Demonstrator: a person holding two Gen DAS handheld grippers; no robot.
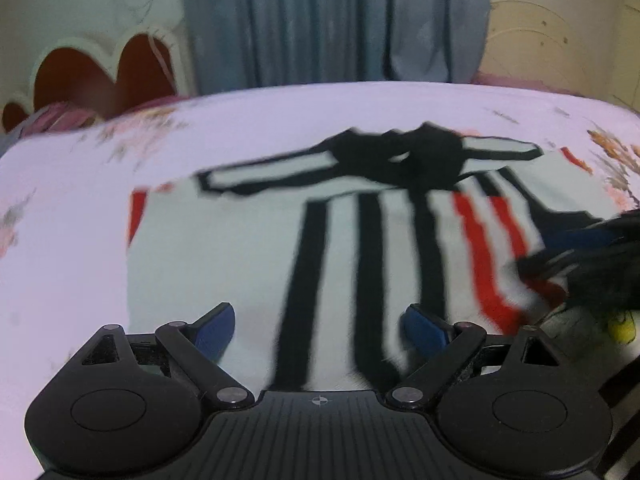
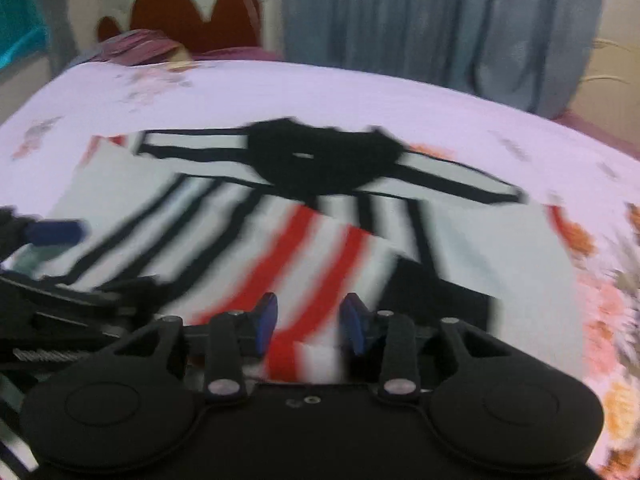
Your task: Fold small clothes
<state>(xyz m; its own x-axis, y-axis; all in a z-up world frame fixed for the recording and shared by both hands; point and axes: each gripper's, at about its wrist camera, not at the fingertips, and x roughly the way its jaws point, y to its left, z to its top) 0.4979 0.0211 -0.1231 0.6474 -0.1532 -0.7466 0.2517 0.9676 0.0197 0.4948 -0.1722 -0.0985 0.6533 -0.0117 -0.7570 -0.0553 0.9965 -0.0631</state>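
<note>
A small white shirt (image 1: 224, 248) with black and red stripes and a black collar (image 1: 404, 156) lies spread on the bed, sleeves out to both sides. My left gripper (image 1: 320, 330) hovers over its lower hem, jaws wide open with nothing gripped. My right gripper (image 2: 310, 322) is over the folded-in red-striped part of the shirt (image 2: 320, 248). Its blue pads (image 2: 266, 320) stand apart, with cloth showing in the gap but not pinched. The right gripper's dark, blurred fingers (image 1: 560, 256) enter the left wrist view from the right. A blue pad (image 2: 56, 232) of the left gripper shows in the right wrist view.
The bed has a pale floral sheet (image 1: 72, 240). A red-brown headboard (image 2: 192, 16) with a cream scalloped frame and some purple bedding (image 2: 136, 48) are at its head. A blue-grey curtain (image 1: 332, 20) hangs behind. A small yellow object (image 1: 622, 328) sits at the bed's right edge.
</note>
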